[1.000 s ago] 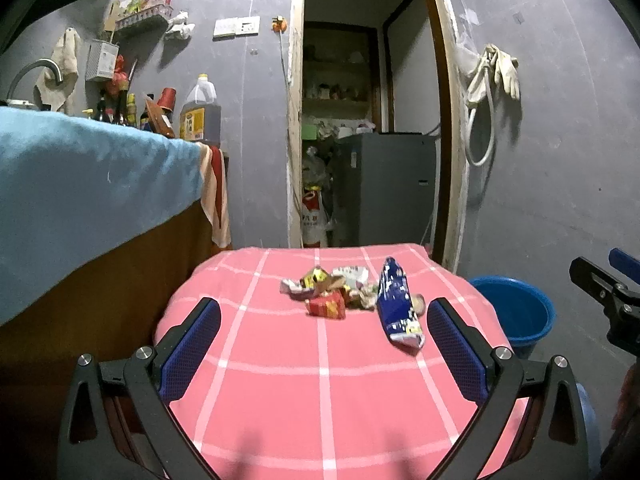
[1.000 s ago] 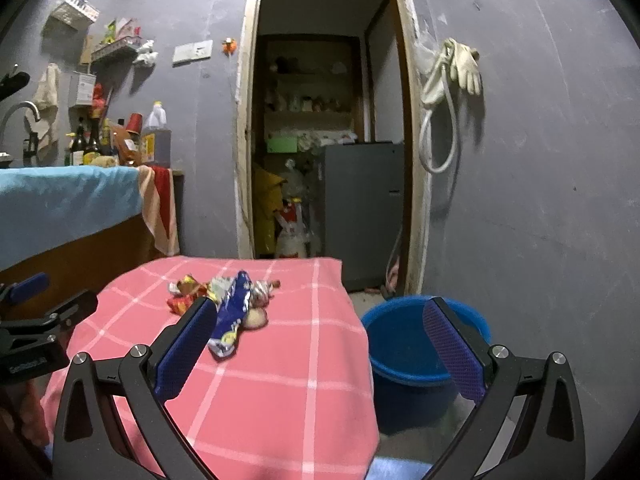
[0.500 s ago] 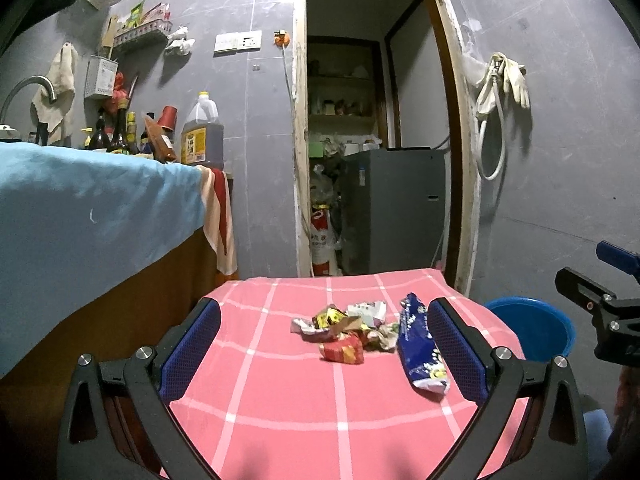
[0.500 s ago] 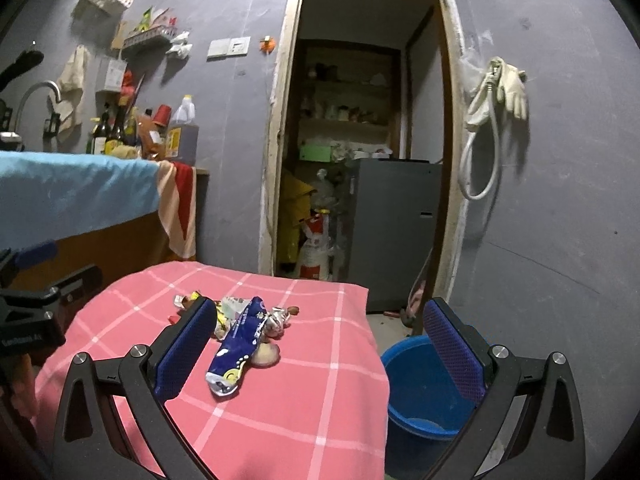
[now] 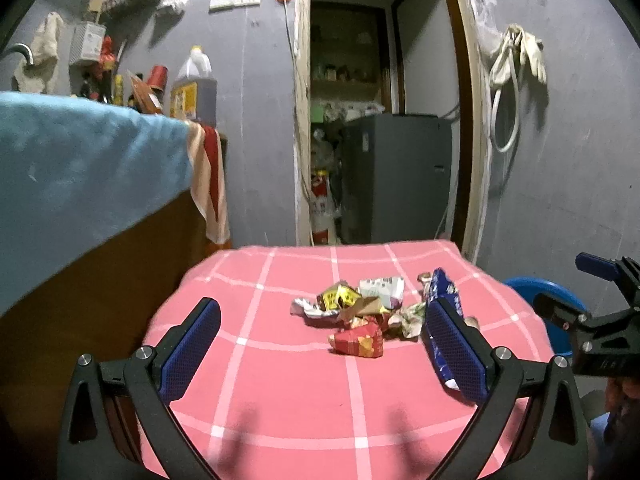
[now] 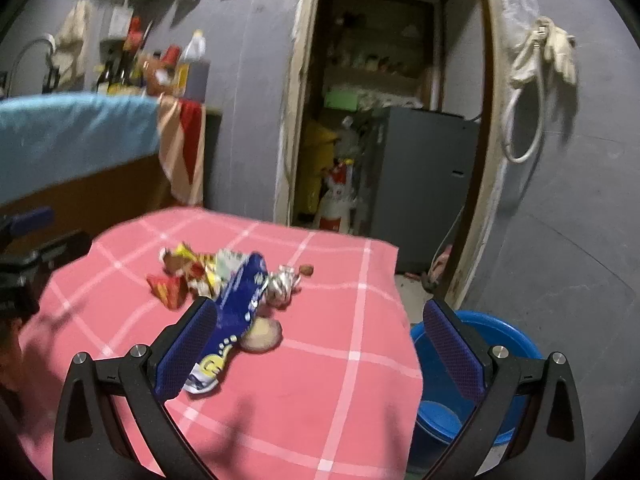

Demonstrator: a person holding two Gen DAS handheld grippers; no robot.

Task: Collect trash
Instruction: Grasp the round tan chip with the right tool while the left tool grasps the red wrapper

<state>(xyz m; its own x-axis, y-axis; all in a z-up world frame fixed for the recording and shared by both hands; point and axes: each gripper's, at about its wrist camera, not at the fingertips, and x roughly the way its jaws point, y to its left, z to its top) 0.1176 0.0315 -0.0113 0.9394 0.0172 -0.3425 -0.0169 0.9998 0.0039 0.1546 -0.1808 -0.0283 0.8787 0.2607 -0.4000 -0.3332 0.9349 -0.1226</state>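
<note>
A heap of crumpled wrappers (image 5: 360, 308) lies on a pink checked tablecloth (image 5: 280, 380). A red wrapper (image 5: 357, 340) sits at its near side and a long blue snack bag (image 5: 442, 300) at its right. In the right wrist view the blue snack bag (image 6: 236, 312) lies by a silver wrapper (image 6: 282, 284) and a round beige piece (image 6: 262, 336). My left gripper (image 5: 324, 348) is open and empty above the cloth, short of the heap. My right gripper (image 6: 320, 352) is open and empty over the table's right part.
A blue basin (image 6: 480, 364) stands on the floor right of the table; it also shows in the left wrist view (image 5: 548, 304). A counter under a blue cloth (image 5: 80, 160) rises at the left. A doorway with a grey fridge (image 5: 396, 176) is behind.
Both grippers have moved and tilted down toward the table, and the heap looks nearer in both views. The jaws have stayed open.
</note>
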